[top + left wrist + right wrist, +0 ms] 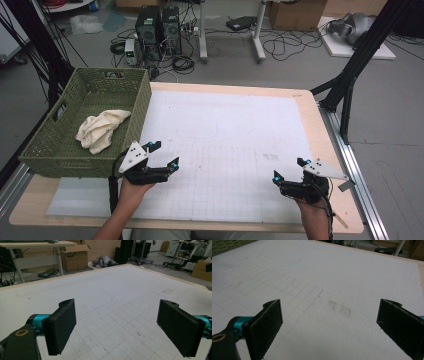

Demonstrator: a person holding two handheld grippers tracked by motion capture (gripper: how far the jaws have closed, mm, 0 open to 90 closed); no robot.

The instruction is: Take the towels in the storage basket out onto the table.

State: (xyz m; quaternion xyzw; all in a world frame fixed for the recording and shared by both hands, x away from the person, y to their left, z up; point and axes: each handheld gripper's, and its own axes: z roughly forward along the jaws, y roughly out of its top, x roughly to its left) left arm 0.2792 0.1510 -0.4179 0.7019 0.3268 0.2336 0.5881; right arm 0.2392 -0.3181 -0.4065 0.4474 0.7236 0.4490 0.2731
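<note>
While two tongs gape, left tongs, right tongs, one basket, one cloth.

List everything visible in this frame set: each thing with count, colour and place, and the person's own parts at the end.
basket: one, green woven, on the table's far left corner.
cloth: one, cream, crumpled inside the basket.
grid mat: one, white with faint lines, covering most of the table.
table: one, light wood edge around the mat.
computer towers: two, black, on the floor beyond the table.
cardboard box: one, brown, on the floor at the back.
left gripper: one, black with a grey plate, over the mat beside the basket, jaws open and empty.
right gripper: one, black with a grey plate, over the mat near the right edge, jaws open and empty.
</note>
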